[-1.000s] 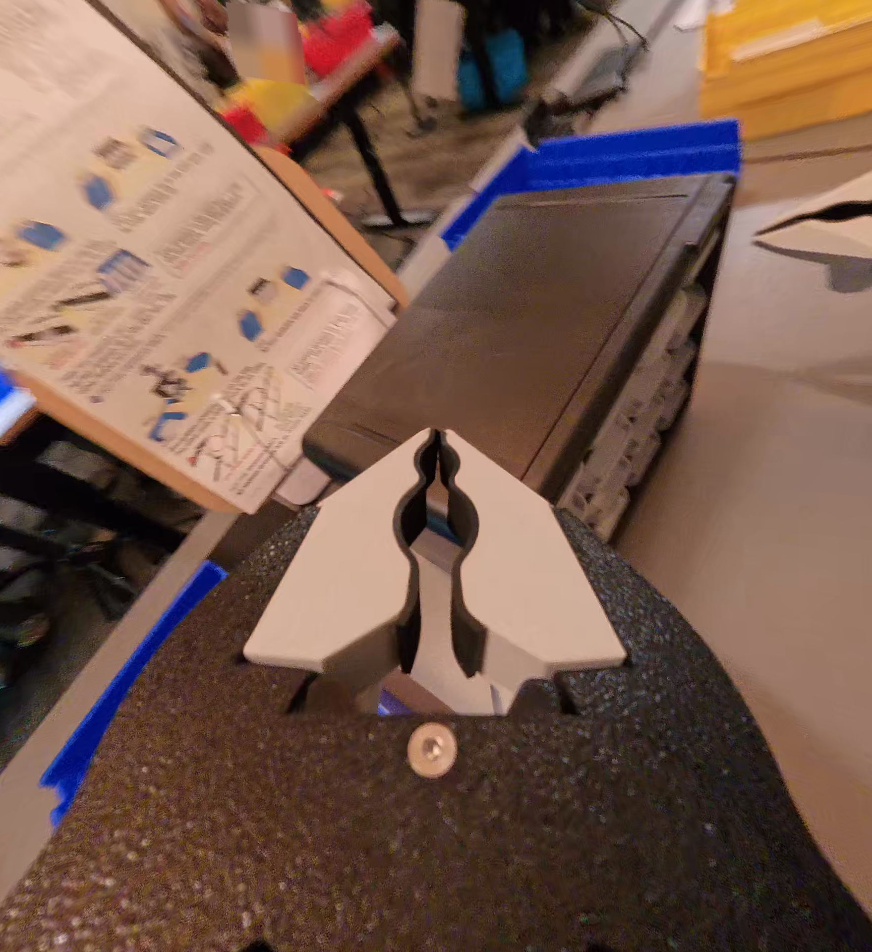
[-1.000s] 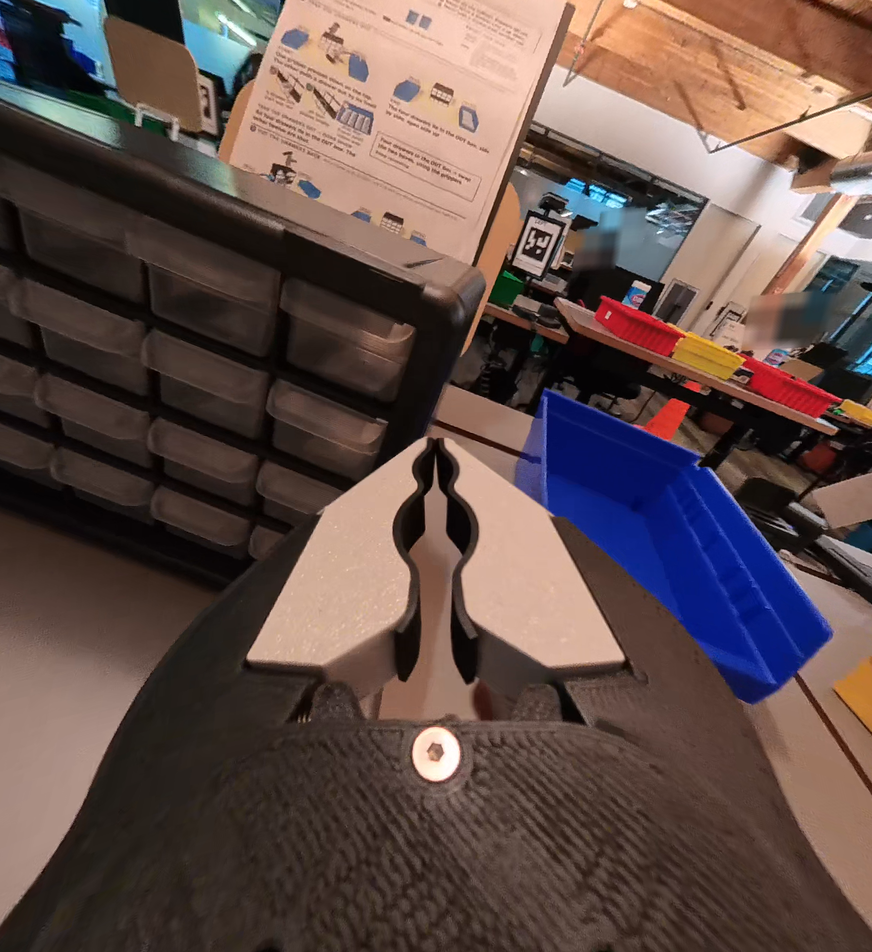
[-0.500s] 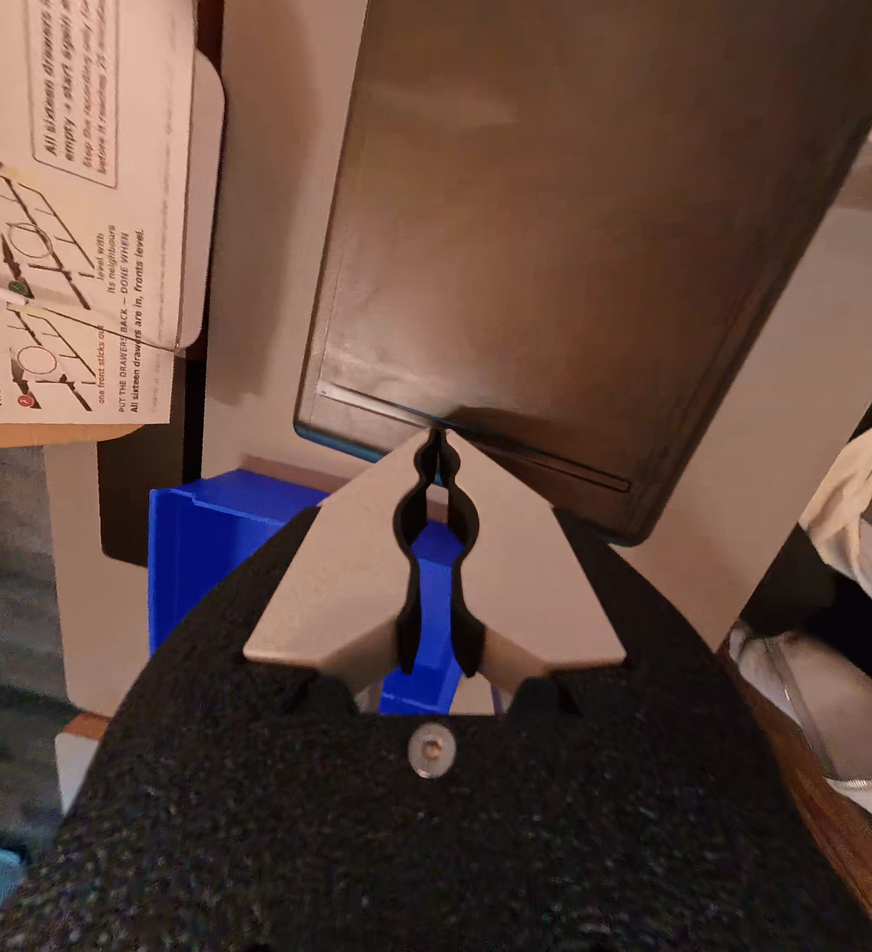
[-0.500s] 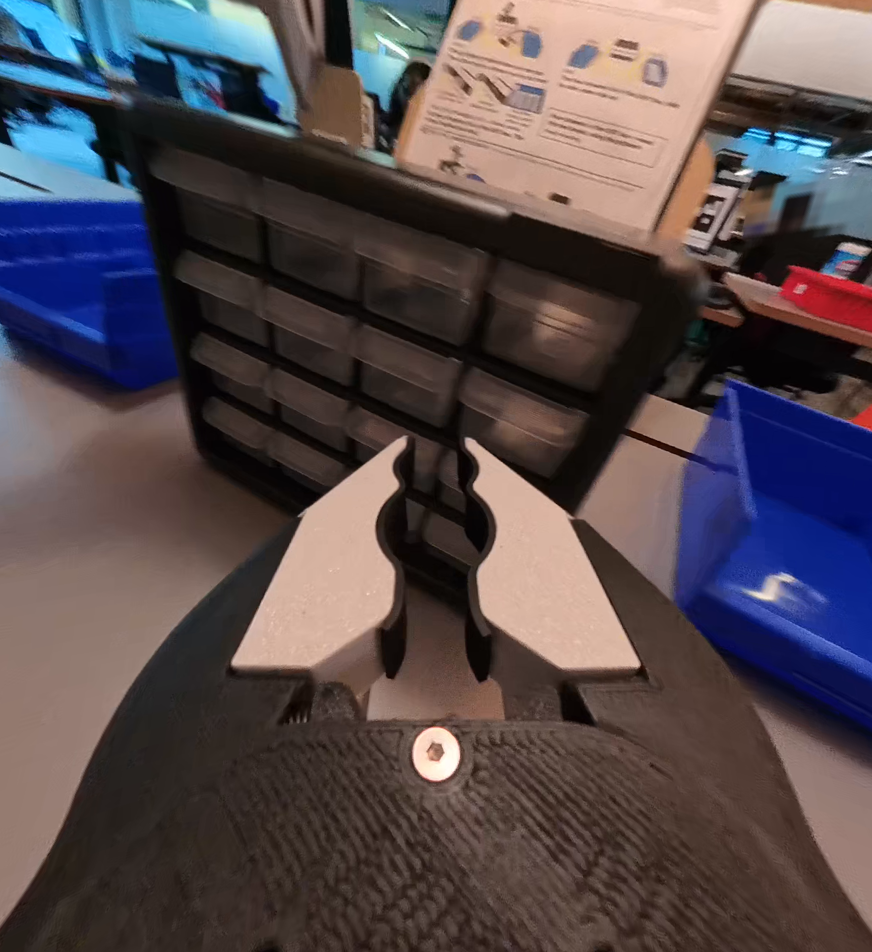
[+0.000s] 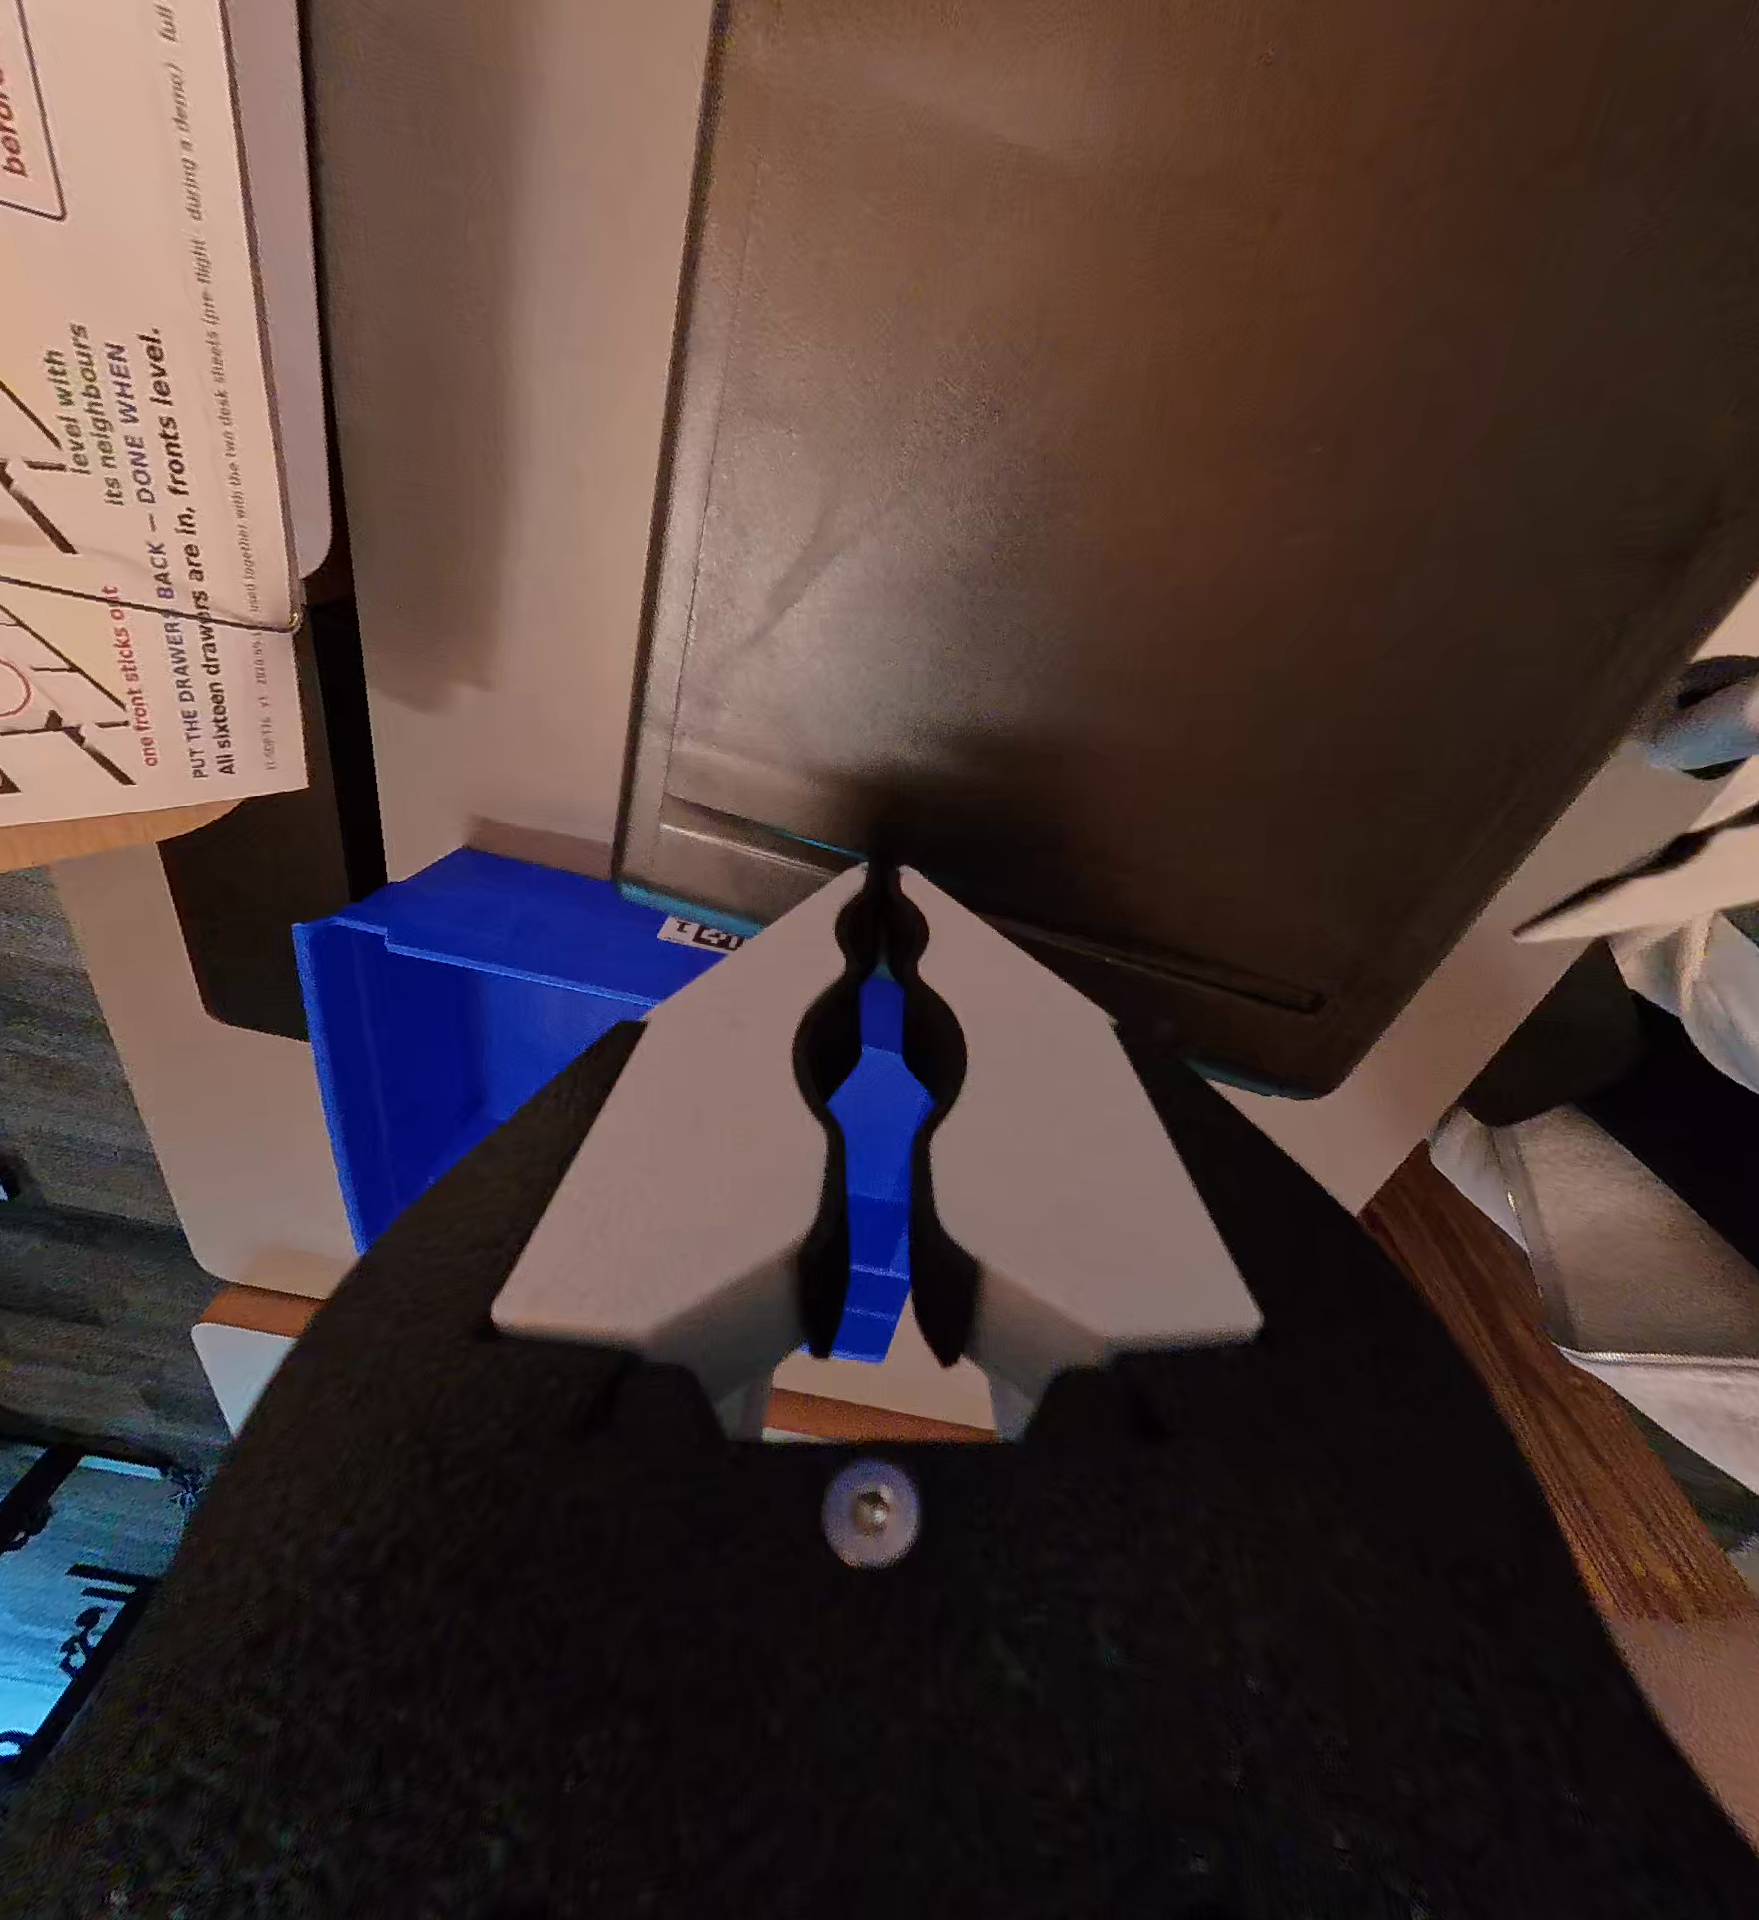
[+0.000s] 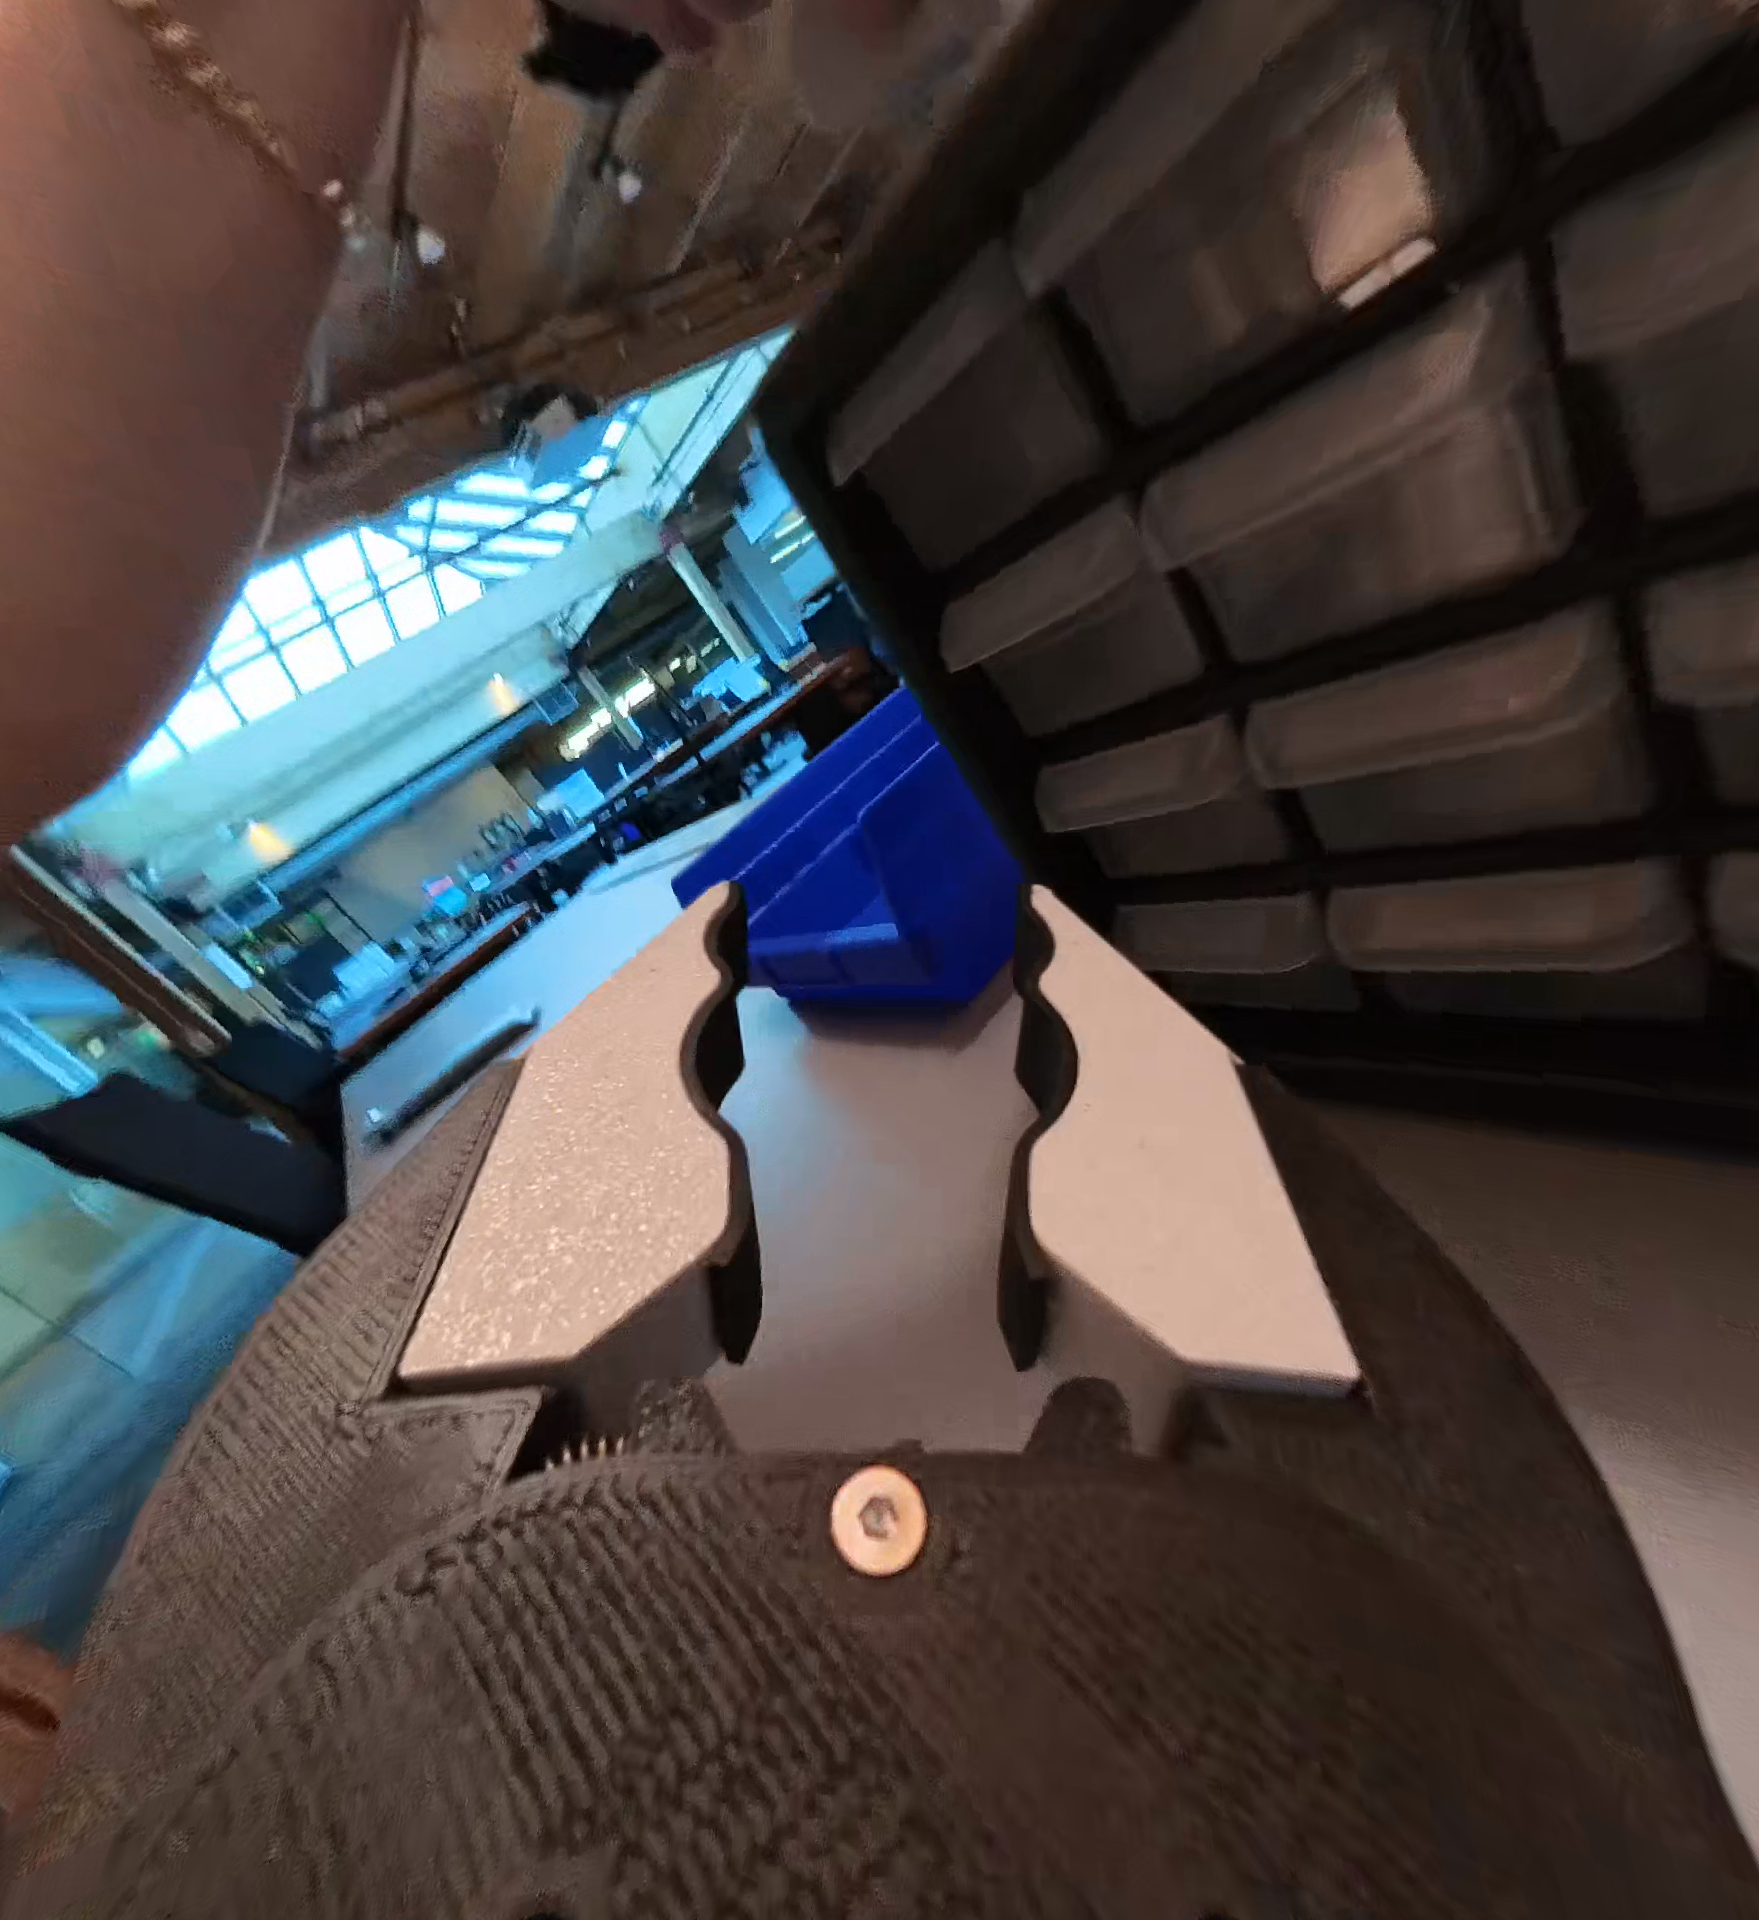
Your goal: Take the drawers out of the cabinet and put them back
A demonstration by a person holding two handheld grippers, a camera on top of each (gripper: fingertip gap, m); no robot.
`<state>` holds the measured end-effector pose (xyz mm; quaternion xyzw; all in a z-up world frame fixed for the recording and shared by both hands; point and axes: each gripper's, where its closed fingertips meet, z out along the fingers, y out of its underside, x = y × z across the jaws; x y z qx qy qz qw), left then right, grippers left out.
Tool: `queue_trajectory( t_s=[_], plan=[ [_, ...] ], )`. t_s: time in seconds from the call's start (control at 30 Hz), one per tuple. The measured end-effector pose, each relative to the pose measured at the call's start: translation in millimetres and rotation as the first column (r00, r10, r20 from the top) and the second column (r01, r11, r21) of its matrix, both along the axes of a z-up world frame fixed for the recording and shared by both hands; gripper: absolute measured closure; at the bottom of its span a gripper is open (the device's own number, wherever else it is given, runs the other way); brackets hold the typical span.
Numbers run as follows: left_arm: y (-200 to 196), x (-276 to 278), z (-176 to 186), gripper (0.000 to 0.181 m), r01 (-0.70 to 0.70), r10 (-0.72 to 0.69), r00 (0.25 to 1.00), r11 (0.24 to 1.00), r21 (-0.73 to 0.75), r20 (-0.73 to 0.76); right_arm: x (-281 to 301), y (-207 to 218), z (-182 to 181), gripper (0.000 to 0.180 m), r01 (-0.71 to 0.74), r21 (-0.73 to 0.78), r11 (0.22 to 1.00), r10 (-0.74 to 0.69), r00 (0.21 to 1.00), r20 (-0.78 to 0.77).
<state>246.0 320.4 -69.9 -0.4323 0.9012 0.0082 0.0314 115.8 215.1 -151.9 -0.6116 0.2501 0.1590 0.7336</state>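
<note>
Left wrist view: looking down on the flat black top of the cabinet (image 5: 1218, 468), which stands on a pale table (image 5: 501, 436). The left gripper (image 5: 880, 883), jaws closed with tips meeting and nothing between them, sits at the cabinet's near top edge. A blue bin (image 5: 459, 1049) lies below it, partly hidden. A printed instruction sheet (image 5: 96, 416) is cut off at left.

Right wrist view, tilted and blurred: the cabinet front (image 6: 1374, 582) fills the upper right, its translucent drawers (image 6: 1353, 520) all seated. The right gripper (image 6: 880, 940) is spread wide and empty above the table, near a blue bin (image 6: 854, 883). A forearm (image 6: 75, 416) crosses the upper left; an open workshop hall lies behind
</note>
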Motion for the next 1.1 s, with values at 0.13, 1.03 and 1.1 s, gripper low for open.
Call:
queue_trajectory(
  t_s=[0.13, 1.03, 1.1],
  plan=[
    [-0.4, -0.2, -0.1, 0.181, 0.010, -0.010, 0.999, 1.000, 0.002, -0.039, 9.0, 3.8, 0.6, 0.141, 0.024, 0.091, 0.996, -0.008, 0.985, -0.169],
    [0.3, -1.4, -0.4, 0.181, 0.060, -0.044, 0.993, 0.987, 0.146, -0.111, 57.0, 33.6, -19.7, 0.165, 0.175, 0.255, 0.951, -0.022, 0.861, -0.507],
    [0.3, -1.4, -0.5, 0.181, 0.064, -0.046, 0.992, 0.986, 0.151, -0.114, 56.6, 33.4, -22.8, 0.170, 0.186, 0.263, 0.947, -0.026, 0.857, -0.515]
  ],
)
